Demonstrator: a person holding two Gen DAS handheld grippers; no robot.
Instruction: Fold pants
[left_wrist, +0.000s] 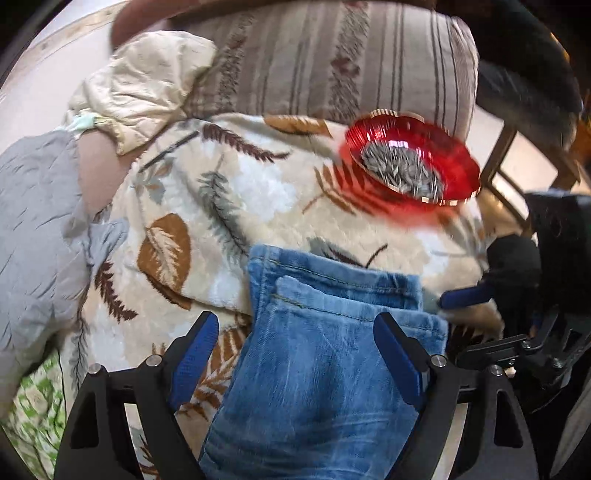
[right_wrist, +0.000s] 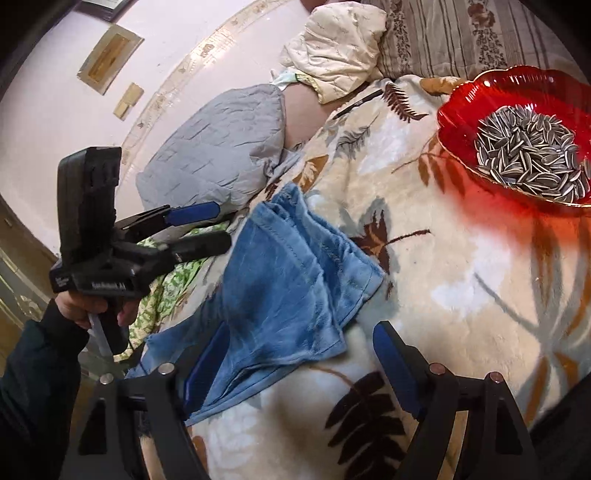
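A: Fingers of the left gripper (left_wrist: 295, 365) stand wide in the left wrist view, blue pads bare and pressing on nothing. Between and below them lie the folded light-blue denim pants (left_wrist: 325, 362), hems stacked just ahead of the fingertips on the cream fleece blanket with brown and grey leaf print (left_wrist: 229, 192).

B: What's beyond the tips?

A: Farther ahead and right sits a red scalloped glass bowl of striped sunflower seeds (left_wrist: 410, 162). The right gripper (left_wrist: 480, 317) shows at the right edge, beside the hems.

B: And the right wrist view?

A: The right gripper (right_wrist: 295, 365) is spread wide too, nothing pinched. The pants (right_wrist: 288, 288) lie ahead of its left finger, their lower edge reaching just past that pad; the right finger has only blanket (right_wrist: 461, 266) ahead of it. The left gripper (right_wrist: 199, 229), held by a hand (right_wrist: 88, 306) in a dark sleeve, hangs over the far left side of the denim, its fingers parted.

B: So how should this step go?

A: I'd judge the fold laid and both grips let go. Lift straight clear so no pad snags the top layer, smooth the stack if the hems drift, and keep well away from the seed bowl (right_wrist: 524, 147)
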